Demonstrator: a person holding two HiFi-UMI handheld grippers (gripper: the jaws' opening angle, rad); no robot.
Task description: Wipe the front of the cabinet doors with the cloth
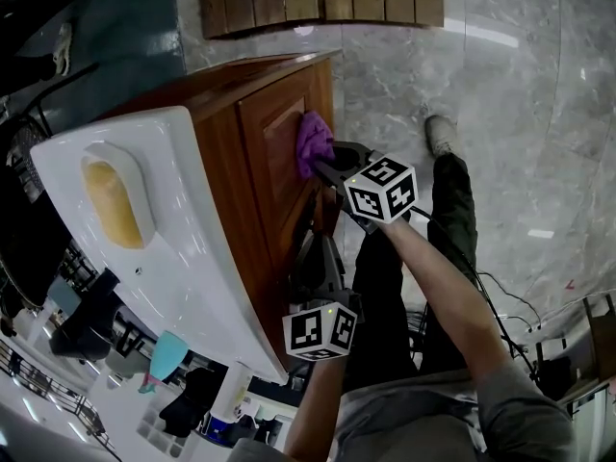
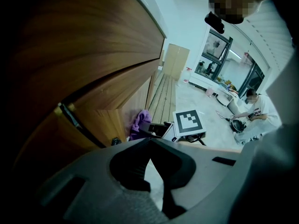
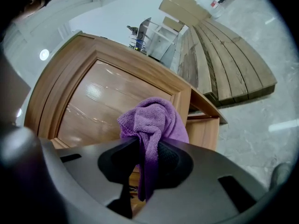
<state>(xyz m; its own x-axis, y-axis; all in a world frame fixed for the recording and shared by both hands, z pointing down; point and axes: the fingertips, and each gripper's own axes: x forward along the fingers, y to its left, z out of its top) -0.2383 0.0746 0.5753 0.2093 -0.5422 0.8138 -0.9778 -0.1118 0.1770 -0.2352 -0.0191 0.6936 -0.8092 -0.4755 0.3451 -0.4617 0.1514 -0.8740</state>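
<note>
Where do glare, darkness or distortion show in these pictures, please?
Right gripper view: streaky glare on the cabinet door behind the cloth, its frame bowed by the wide angle. Left gripper view: the near cabinet is underexposed, the room beyond bright. Head view: bright streaks on the marble floor.

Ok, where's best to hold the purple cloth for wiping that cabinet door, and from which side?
Hold the purple cloth by its gathered neck, where the right gripper is shut on it, coming from the side away from the cabinet door. That probably works best: the bunched wad sits ahead of the jaws, facing the panel, and only a thin tail hangs between them.
</note>
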